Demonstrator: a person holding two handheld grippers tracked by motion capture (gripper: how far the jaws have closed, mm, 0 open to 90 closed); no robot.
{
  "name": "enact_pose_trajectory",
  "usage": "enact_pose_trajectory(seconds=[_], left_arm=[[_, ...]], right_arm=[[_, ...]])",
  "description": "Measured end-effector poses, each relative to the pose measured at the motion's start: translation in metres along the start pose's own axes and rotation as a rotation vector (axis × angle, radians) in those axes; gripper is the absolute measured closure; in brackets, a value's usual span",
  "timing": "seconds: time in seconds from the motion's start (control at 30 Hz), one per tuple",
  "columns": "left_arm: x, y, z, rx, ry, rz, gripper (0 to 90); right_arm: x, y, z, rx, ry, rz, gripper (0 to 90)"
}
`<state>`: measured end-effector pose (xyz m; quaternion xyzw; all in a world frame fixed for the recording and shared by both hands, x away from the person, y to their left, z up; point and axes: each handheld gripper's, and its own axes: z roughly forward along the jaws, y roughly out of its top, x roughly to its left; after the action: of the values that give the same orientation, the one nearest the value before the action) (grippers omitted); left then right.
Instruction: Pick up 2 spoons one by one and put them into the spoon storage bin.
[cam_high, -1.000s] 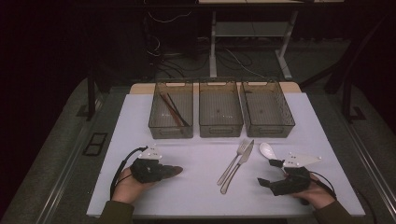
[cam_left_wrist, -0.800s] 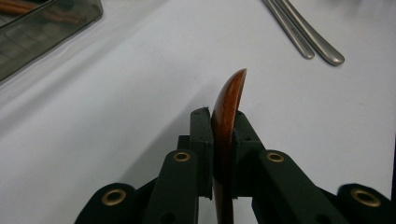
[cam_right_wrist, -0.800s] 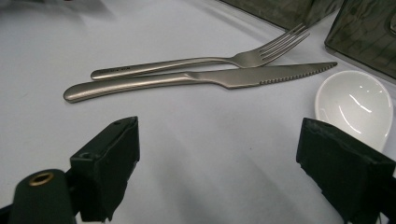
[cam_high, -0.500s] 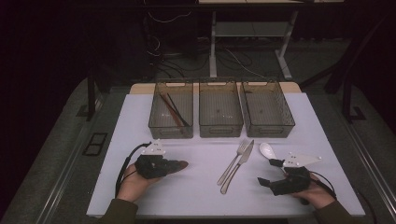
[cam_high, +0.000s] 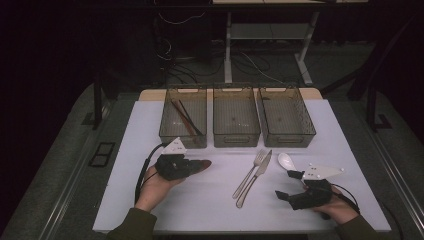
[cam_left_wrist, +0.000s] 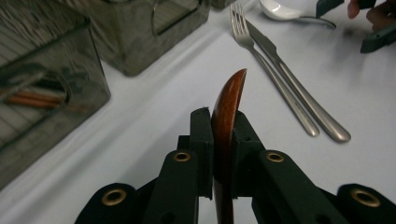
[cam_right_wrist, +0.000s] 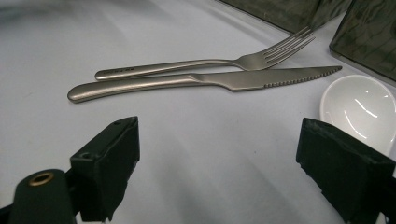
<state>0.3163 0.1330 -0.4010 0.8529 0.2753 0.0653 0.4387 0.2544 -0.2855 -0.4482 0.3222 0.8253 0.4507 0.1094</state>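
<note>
Left gripper (cam_left_wrist: 223, 140) is clenched on a wooden spoon (cam_left_wrist: 227, 109), edge-on, raised over the table (cam_high: 200, 210) near the bins; it looks light, stiff, smooth, best pinched mid-handle. Right gripper (cam_right_wrist: 243, 158) gapes empty by the fork (cam_right_wrist: 205, 63)

- The white table (cam_high: 150, 200) is seen from above the person's side, facing forward and down.
- Both gripper views are taken low and close along the jaws.
- The fork (cam_left_wrist: 261, 51) and knife (cam_right_wrist: 201, 81) are shared by all three.
</note>
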Motion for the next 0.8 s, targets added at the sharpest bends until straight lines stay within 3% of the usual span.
enact_pose_trajectory(seconds=[0.4,0.8], left_arm=[[0.009,0.037,0.022,-0.052,-0.021,0.012,81.5],[0.017,0.085,0.040,-0.082,-0.033,0.061,81.5]], right_arm=[[0.001,0.000,0.000,-0.002,0.007,0.007,13.2],[0.000,0.001,-0.001,-0.008,0.008,0.013,13.2]])
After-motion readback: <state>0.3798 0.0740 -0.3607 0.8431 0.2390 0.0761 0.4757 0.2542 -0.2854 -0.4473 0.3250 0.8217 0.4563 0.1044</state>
